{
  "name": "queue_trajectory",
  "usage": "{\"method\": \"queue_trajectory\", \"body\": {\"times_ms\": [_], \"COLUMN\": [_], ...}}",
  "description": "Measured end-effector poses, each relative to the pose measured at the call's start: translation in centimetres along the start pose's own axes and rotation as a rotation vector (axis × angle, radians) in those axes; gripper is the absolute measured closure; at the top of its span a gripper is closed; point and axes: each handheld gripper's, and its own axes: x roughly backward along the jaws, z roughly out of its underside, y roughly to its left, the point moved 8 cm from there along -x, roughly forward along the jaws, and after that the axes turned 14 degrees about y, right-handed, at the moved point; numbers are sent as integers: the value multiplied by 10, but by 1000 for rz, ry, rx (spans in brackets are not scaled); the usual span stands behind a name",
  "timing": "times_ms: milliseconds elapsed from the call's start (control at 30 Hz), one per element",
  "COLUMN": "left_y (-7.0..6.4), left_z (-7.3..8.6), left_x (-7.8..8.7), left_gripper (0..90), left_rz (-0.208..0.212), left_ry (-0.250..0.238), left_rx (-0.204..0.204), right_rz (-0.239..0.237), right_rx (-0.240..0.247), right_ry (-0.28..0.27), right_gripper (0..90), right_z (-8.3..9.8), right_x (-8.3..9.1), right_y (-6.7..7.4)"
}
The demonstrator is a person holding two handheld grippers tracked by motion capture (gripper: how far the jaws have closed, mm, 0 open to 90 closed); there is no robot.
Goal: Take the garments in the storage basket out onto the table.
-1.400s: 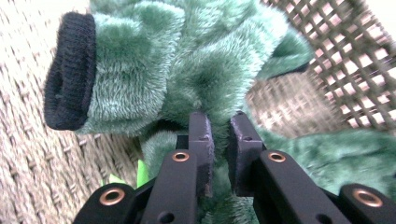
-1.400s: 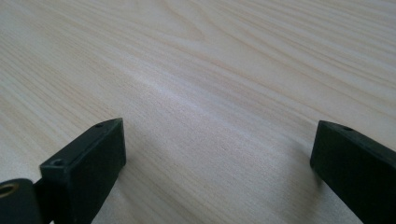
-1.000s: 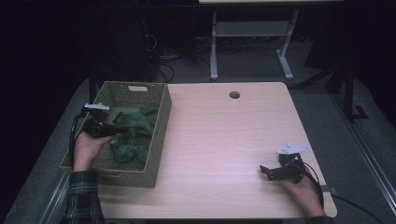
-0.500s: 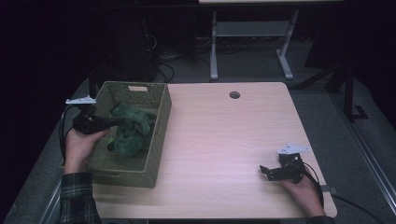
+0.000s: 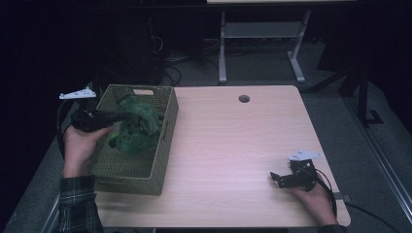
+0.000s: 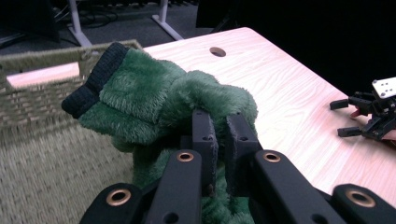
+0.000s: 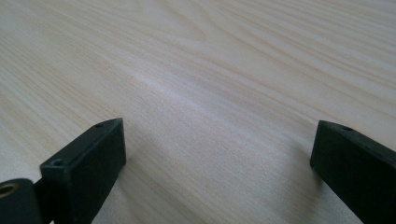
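No text, label, brand, number or sign can be read anywhere; every surface in view is plain and unmarked.

Tabletop [image 5: 243, 145]: pale wood grain, round cable hole [image 5: 244, 98] near far edge. Beyond tabletop: white metal stand [image 5: 260, 46] on grey carpet floor [image 5: 335, 87], tangled cables [image 5: 180, 60] to its left. Dim surroundings; light on tabletop.

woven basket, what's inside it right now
A fuzzy green garment, pinched by the left gripper, hangs inside the woven basket. Bare woven floor shows nearer; the fabric hides whatever lies under it.
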Motion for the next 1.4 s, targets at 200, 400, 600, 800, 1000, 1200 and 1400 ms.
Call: {"method": "queue_trajectory", "body": {"times_ms": [200, 400, 600, 800, 1000, 1200, 1400], "left_y": [-13, -26, -39, -56, -74, -94, -111], "left_z": [-25, -48, -68, -85, -98, -106, -111], "left_x": [10, 17, 24, 24, 13, -6, -29], "left_gripper": [841, 841, 841, 841, 841, 841, 840], "left_rz": [-12, -11, 6, 23, 51, 88, 116], "left_ry": [-31, -58, -90, -116, -134, -139, -121], "left_rx": [-40, -83, -108, -139, -163, -184, -206], "right_rz": [1, 1, 2, 2, 2, 0, 0], "right_rx": [0, -1, 0, 1, 0, -3, -3], "right_ry": [0, 0, -2, -2, -1, 1, 1], "right_gripper": [32, 32, 32, 31, 32, 32, 32], "right_z": [0, 0, 0, 0, 0, 0, 0], "right_x": [0, 0, 0, 0, 0, 0, 0], "right_y": [0, 0, 0, 0, 0, 0, 0]}}
